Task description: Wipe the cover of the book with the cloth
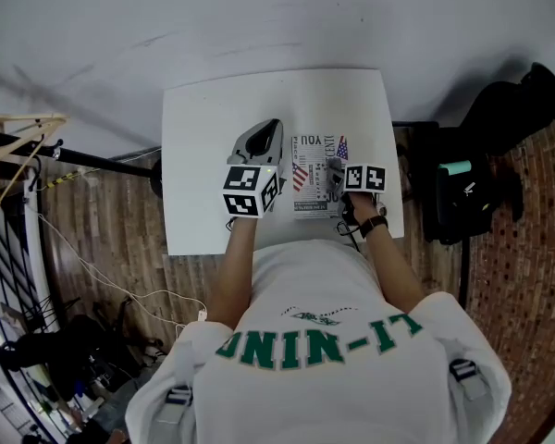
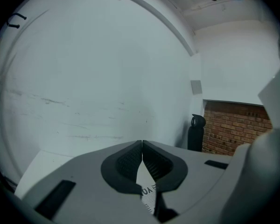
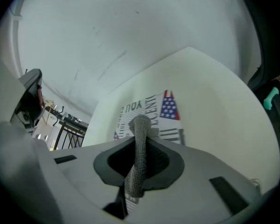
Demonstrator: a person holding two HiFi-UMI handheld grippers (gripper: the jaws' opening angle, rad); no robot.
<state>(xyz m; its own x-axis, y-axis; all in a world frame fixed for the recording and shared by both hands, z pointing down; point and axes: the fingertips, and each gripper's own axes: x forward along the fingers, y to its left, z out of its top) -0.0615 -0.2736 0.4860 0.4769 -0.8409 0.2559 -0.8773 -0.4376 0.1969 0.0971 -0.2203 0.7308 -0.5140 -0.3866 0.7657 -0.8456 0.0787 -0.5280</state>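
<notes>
Beyond our white shirt (image 1: 324, 368), the right hand-held gripper (image 3: 141, 143) clamped the grey cloth (image 3: 141, 125) over the book (image 1: 307, 192), which lay flat on the table (image 1: 213, 118), presumably ready for wiping. The left hand-held gripper (image 2: 142, 148), jaws together and empty, hung just beside the book, probably to leave the wiping path clear.

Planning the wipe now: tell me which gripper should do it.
Right. The right gripper is shut on the grey cloth over the book; the left gripper is shut and empty.
</notes>
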